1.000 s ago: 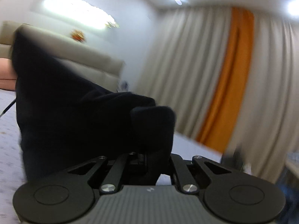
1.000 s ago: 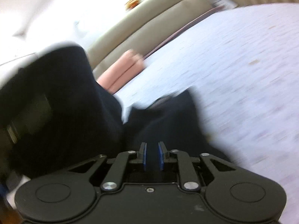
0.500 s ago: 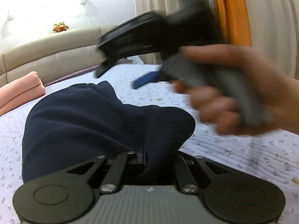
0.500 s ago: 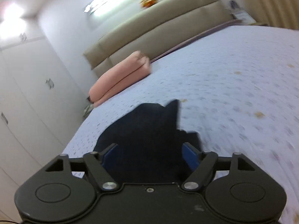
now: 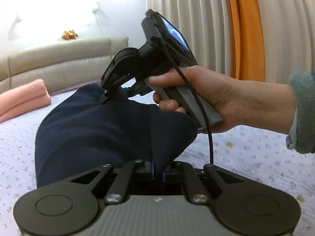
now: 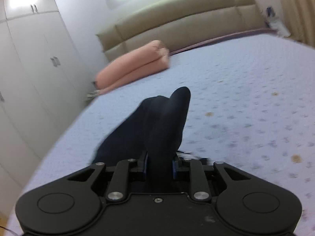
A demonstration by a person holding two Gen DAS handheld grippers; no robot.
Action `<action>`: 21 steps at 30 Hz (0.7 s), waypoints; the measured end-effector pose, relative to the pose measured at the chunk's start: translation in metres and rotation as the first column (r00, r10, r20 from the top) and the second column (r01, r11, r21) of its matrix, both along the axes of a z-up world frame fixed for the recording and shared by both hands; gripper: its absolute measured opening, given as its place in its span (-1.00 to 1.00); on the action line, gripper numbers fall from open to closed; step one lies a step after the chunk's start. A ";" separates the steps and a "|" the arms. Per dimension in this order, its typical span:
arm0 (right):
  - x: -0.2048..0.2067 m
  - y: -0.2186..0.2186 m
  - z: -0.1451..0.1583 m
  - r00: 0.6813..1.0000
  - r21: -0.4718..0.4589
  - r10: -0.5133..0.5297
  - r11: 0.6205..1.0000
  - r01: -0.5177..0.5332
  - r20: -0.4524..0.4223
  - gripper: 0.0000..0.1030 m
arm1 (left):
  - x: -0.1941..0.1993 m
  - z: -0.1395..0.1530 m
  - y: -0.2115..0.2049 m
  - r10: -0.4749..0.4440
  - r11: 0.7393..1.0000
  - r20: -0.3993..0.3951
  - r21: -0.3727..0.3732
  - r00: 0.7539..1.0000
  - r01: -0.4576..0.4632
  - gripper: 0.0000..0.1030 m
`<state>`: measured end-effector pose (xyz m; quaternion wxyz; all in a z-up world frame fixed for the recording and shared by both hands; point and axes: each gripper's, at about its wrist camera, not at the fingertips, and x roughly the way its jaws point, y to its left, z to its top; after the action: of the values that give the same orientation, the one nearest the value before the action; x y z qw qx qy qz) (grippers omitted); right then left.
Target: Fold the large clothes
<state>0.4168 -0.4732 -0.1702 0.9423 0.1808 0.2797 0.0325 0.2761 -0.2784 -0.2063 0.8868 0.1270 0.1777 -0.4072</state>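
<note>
A dark navy garment point(image 5: 94, 129) lies bunched on the lilac quilted bed point(image 5: 246, 157). My left gripper point(image 5: 157, 174) is shut on a fold of its near edge. In the left wrist view a person's hand point(image 5: 226, 102) holds my right gripper point(image 5: 120, 95) at the garment's far side, fingertips down on the cloth. The right wrist view shows a raised ridge of the garment point(image 6: 157, 118) running between that gripper's blue pads point(image 6: 145, 164). The right gripper point(image 6: 159, 163) is closing, and its pads press on the fabric.
A folded pink blanket point(image 6: 135, 66) lies near the beige padded headboard point(image 6: 177, 19). White wardrobe doors point(image 6: 29, 68) stand beside the bed's left edge. Cream curtains with an orange strip point(image 5: 244, 25) hang at the right. A teal sleeve point(image 5: 301, 114) enters from the right.
The right gripper stood wide open over the garment half a second ago and has now closed on a ridge of it. The left gripper sank with its fold toward the bed.
</note>
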 end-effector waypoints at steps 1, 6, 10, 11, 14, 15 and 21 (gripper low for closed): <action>0.001 -0.002 -0.011 0.999 -0.010 -0.021 1.000 0.021 -0.037 -0.48 | 0.001 -0.006 -0.007 -0.010 0.999 -0.009 0.041 1.000 0.010 -0.85; -0.011 -0.033 -0.052 0.981 0.010 -0.128 0.991 0.131 -0.146 0.37 | -0.020 -0.017 -0.020 -0.090 0.983 0.009 0.161 0.996 0.087 -0.79; -0.050 -0.037 -0.029 0.975 -0.009 -0.180 0.984 0.180 -0.132 0.09 | -0.027 -0.012 0.013 -0.202 0.973 -0.157 0.083 0.967 0.216 -0.77; -0.056 -0.030 -0.021 0.973 -0.075 -0.192 0.980 0.184 -0.124 0.05 | -0.028 -0.007 0.024 -0.216 0.972 -0.190 0.047 0.958 0.228 -0.77; -0.098 0.004 0.004 0.988 -0.208 -0.144 0.969 0.131 -0.050 0.07 | -0.024 0.023 0.060 -0.191 0.980 -0.201 -0.095 0.961 0.175 -0.77; -0.112 0.015 0.010 0.993 -0.227 -0.117 0.968 0.107 -0.032 0.07 | -0.017 0.033 0.070 -0.164 0.979 -0.200 -0.150 0.966 0.135 -0.76; -0.142 0.072 0.002 0.999 -0.289 -0.045 0.956 0.047 0.013 -0.82 | 0.037 0.046 0.088 0.022 0.960 -0.239 -0.268 0.971 -0.088 -0.76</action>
<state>0.2745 -0.4011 -0.1679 0.9601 0.0475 0.2740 -0.0303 0.3130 -0.1903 -0.1600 0.8799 -0.0516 0.2255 -0.4151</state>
